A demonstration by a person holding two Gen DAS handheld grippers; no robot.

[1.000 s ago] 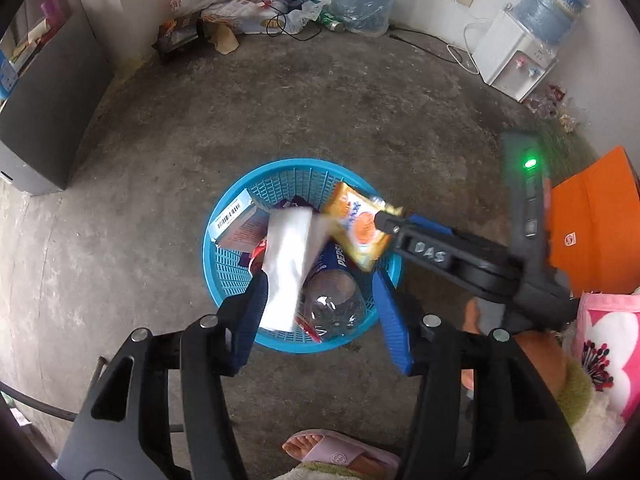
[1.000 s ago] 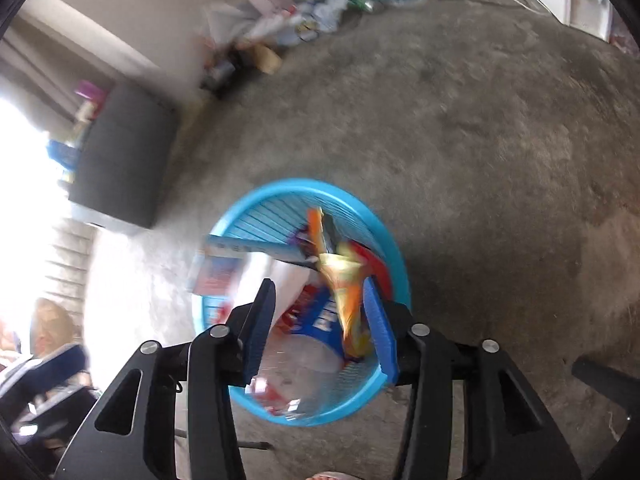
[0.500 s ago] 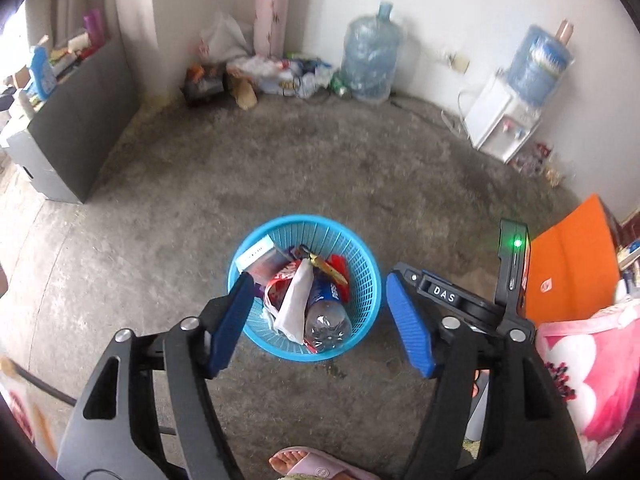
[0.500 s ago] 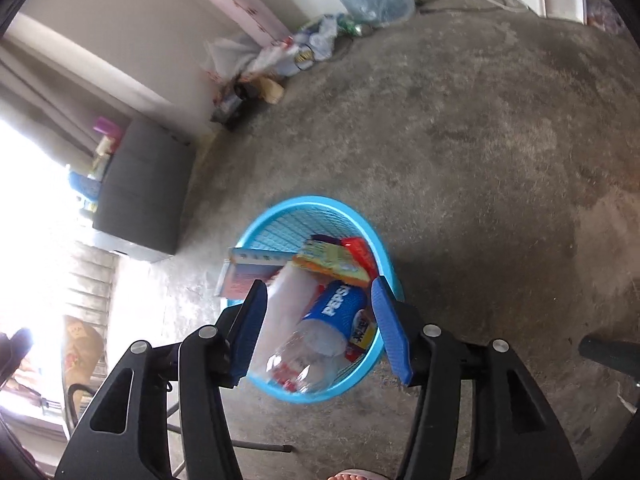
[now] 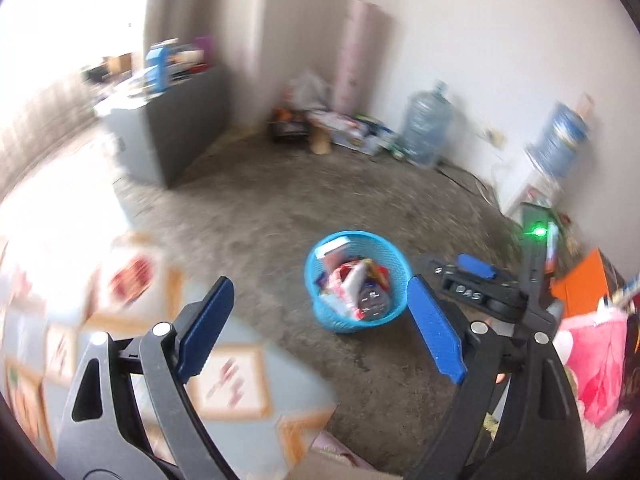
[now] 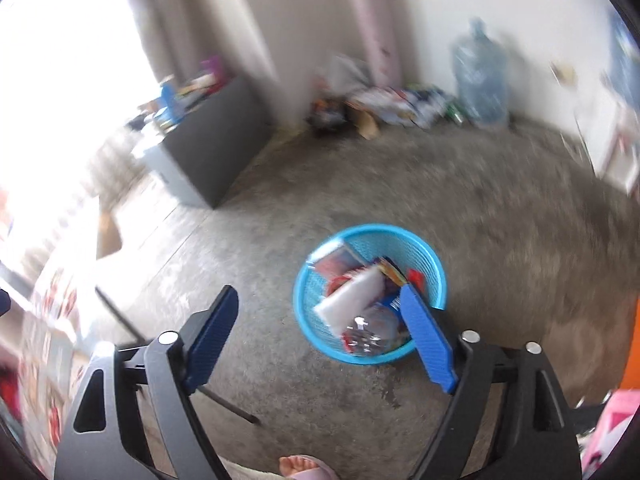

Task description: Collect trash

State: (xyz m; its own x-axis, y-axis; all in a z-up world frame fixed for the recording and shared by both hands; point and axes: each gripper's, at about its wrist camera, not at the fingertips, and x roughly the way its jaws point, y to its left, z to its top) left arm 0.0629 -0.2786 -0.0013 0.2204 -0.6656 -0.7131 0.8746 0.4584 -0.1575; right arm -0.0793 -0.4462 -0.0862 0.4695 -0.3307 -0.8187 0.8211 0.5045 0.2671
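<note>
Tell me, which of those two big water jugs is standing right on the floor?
The clear bluish water jug beside the litter pile along the wall stands directly on the concrete floor. The other jug, farther right, sits atop a white dispenser.

You see a bright blue plastic mesh basket [image 6: 370, 294] on mottled grey concrete floor [image 6: 500, 240]; at its 9 o'clock, a dark grey cabinet [image 6: 208, 152]. Your black-framed left gripper [image 5: 320, 324] and right gripper [image 6: 320, 332] wear blue pads.
</note>
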